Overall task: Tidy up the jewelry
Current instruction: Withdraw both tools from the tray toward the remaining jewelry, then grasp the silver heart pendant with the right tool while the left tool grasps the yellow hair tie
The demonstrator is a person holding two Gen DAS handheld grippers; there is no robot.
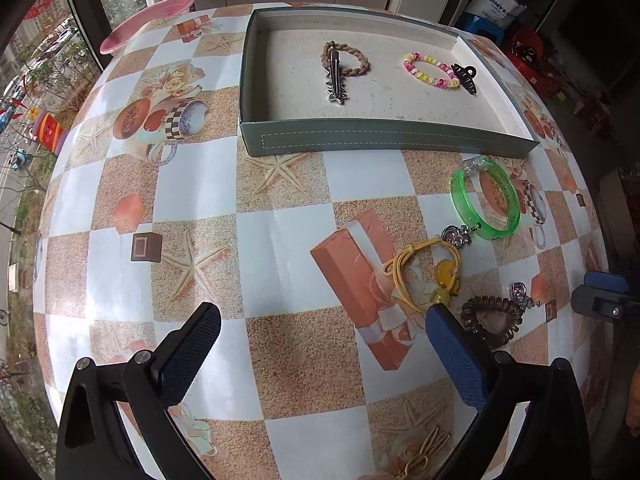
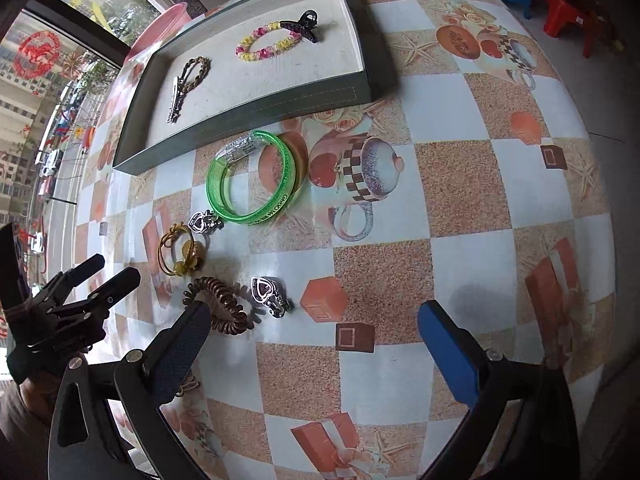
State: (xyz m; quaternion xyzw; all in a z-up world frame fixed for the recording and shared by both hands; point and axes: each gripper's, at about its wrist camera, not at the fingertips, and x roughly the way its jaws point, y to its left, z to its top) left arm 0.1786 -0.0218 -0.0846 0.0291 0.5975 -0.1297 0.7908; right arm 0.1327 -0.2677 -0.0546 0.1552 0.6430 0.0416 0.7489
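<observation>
Fisheye bends everything at the edges, and my left gripper (image 1: 322, 332) hides the near strip of the round table with the checkered starfish-print cloth (image 1: 200, 184); a yellowish cord loop by the bottom edge of the left view is cut off and I can't tell what it is. Left jaws are spread wide, nothing between them. The brown spiral coil hair tie (image 1: 491, 322) sits just outside my left gripper's right finger, partly behind its blue pad, and the yellow elastic cord with amber bead charms (image 1: 426, 274) lies just ahead of that fingertip. My right gripper (image 2: 314, 326) is also wide open and holds nothing; the coil tie touches or nearly touches its left fingertip, can't tell which. The silver heart-shaped charm (image 2: 267, 293) lies on the cloth between the right fingers, nearer the left one. A second silver heart charm (image 2: 203, 222) sits at the lower rim of the translucent green plastic bangle (image 2: 256, 178), contact unclear. The bangle is beside the front wall of the shallow grey-green cardboard tray (image 1: 384, 136), well ahead of both grippers. Inside the tray: a brown braided rope hair tie (image 1: 352, 60) with a silver metal hair clip (image 1: 335, 80) lying across it, and a pink-and-yellow beaded bracelet (image 1: 428, 70) touching a small black claw clip (image 1: 466, 76). A pink plastic plate (image 1: 148, 20) overhangs the far left table edge, partly out of sight.
</observation>
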